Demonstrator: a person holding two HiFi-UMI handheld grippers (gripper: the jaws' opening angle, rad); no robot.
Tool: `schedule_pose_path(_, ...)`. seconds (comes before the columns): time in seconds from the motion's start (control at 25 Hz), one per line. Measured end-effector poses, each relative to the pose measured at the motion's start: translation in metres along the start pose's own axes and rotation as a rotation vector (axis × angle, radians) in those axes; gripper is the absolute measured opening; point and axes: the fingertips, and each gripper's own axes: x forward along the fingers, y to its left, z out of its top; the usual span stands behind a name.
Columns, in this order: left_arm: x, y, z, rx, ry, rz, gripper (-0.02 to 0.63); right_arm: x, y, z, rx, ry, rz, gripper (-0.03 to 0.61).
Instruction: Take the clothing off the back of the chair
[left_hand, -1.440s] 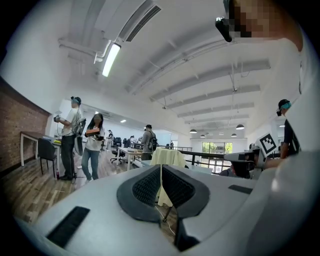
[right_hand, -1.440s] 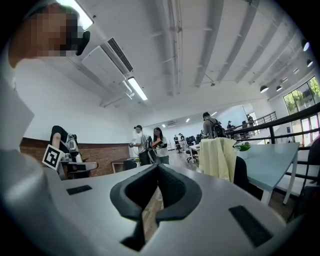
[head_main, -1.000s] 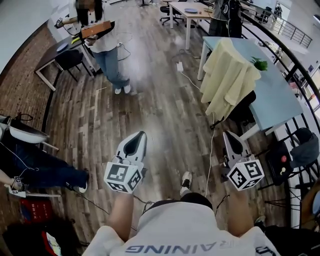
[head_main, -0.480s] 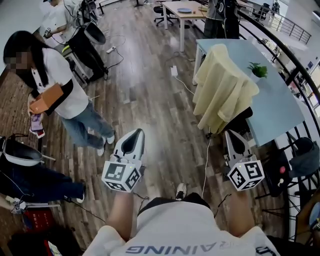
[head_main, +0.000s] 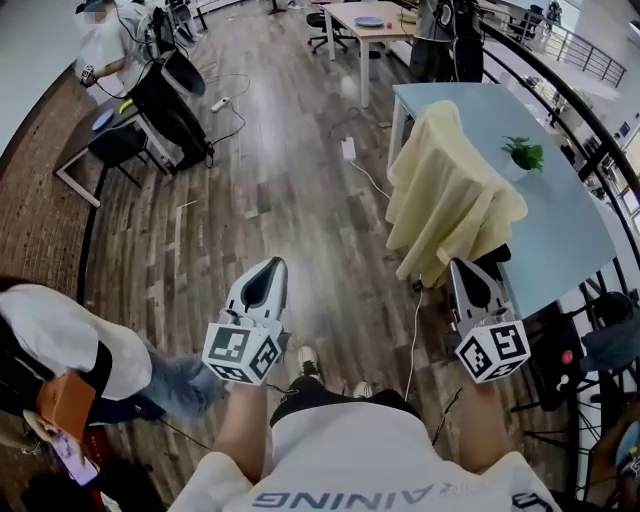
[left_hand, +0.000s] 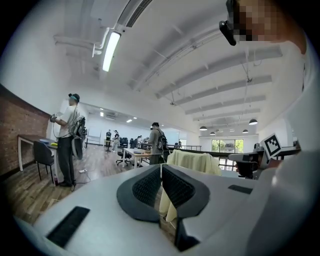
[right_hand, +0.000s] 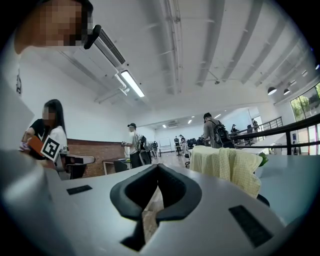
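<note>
A pale yellow garment (head_main: 448, 192) hangs draped over the back of a dark chair (head_main: 492, 258) beside a light blue table (head_main: 548, 205). It also shows ahead in the left gripper view as the yellow garment (left_hand: 192, 162) and in the right gripper view as the yellow garment (right_hand: 226, 167). My left gripper (head_main: 268, 273) is held level over the wooden floor, shut and empty, well left of the garment. My right gripper (head_main: 464, 270) is shut and empty too, its tip just short of the garment's lower hem.
A small potted plant (head_main: 524, 155) stands on the blue table. A white cable (head_main: 413, 330) runs across the floor under the chair. A person in a white top (head_main: 60, 350) crouches at lower left. Black railing (head_main: 590, 130) borders the right side. A wooden desk (head_main: 358, 22) and people stand farther off.
Both grippers have advanced toward the chair, and the garment is nearer now. The person in the white top has passed from upper left to lower left of the head view.
</note>
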Motion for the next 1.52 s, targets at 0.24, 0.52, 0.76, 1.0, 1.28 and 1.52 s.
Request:
schedule_pose_path(0.24, 0.044, 0.033, -0.005, -0.021, 0.013, -0.03, 0.041, 0.047, -0.01, -0.003, -0.008, 0.018, -0.03, 0.022)
schedule_pose_path(0.52, 0.107, 0.119, 0.015, -0.011, -0.001, -0.08, 0.041, 0.15, 0.008, 0.004, -0.047, 0.019, -0.046, 0.021)
schedule_pose_path(0.76, 0.149, 0.188, 0.019, -0.028, 0.021, -0.127, 0.041, 0.219, 0.022, 0.008, -0.054, 0.008, -0.091, 0.021)
schedule_pose_path(1.0, 0.191, 0.211, 0.022, -0.032, 0.038, -0.221, 0.041, 0.237, 0.01, 0.014, -0.056, -0.015, -0.223, 0.021)
schedule_pose_path(1.28, 0.262, 0.167, 0.023, -0.023, 0.05, -0.375, 0.041, 0.203, -0.045, 0.032, -0.06, -0.054, -0.398, 0.023)
schedule_pose_path(1.52, 0.328, 0.087, 0.026, 0.022, 0.062, -0.523, 0.041, 0.143, -0.11, 0.073, -0.063, -0.153, -0.545, 0.021)
